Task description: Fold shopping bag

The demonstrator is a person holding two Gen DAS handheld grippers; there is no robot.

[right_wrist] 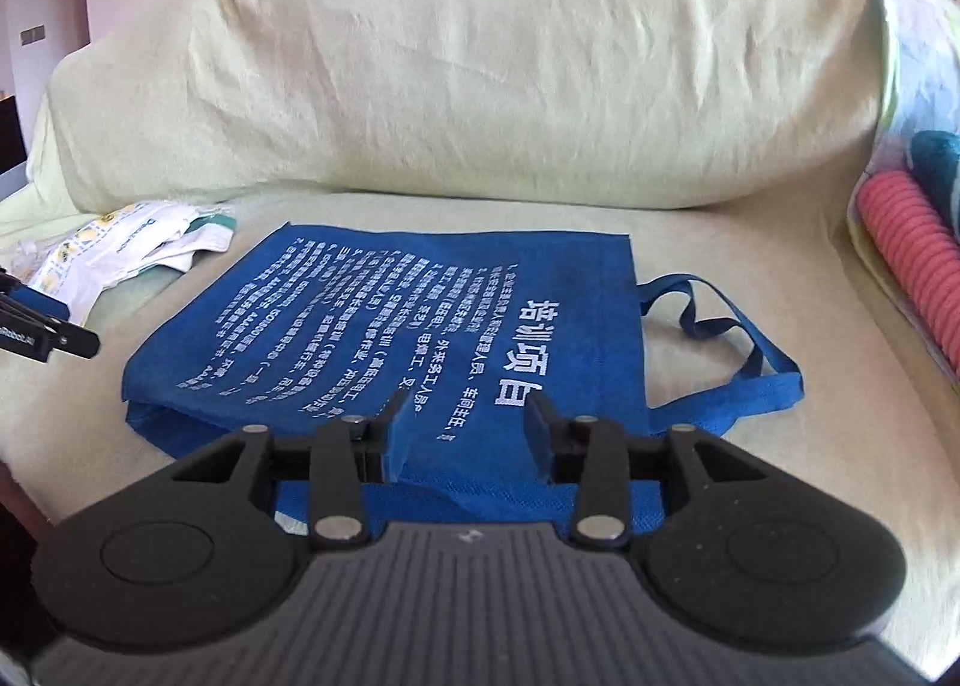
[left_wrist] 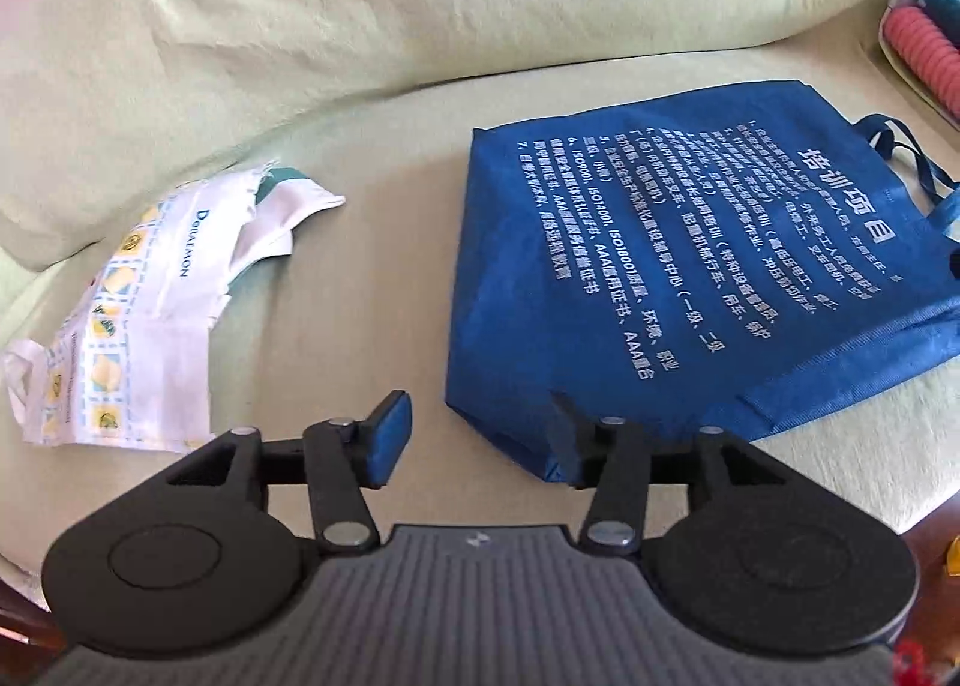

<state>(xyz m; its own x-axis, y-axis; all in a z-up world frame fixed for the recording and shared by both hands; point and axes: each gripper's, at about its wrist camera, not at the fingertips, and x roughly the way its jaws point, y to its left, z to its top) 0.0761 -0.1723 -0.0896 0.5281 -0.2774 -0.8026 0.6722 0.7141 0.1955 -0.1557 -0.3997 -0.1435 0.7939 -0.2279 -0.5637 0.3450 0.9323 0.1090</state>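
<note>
A blue non-woven shopping bag (left_wrist: 690,278) with white printed text lies flat on a pale green sofa seat (left_wrist: 372,290); its handles (left_wrist: 912,164) trail off to the right. My left gripper (left_wrist: 480,434) is open just above the bag's near left corner, its right finger over the fabric. In the right wrist view the bag (right_wrist: 384,320) lies spread out with its handles (right_wrist: 720,338) to the right. My right gripper (right_wrist: 471,428) is open over the bag's near edge. The left gripper's finger (right_wrist: 42,338) shows at the left edge.
A crumpled white printed bag (left_wrist: 150,302) lies left of the blue one, also in the right wrist view (right_wrist: 126,248). The sofa back cushion (right_wrist: 480,74) rises behind. A pink ribbed roll (right_wrist: 912,260) and teal items sit at the right.
</note>
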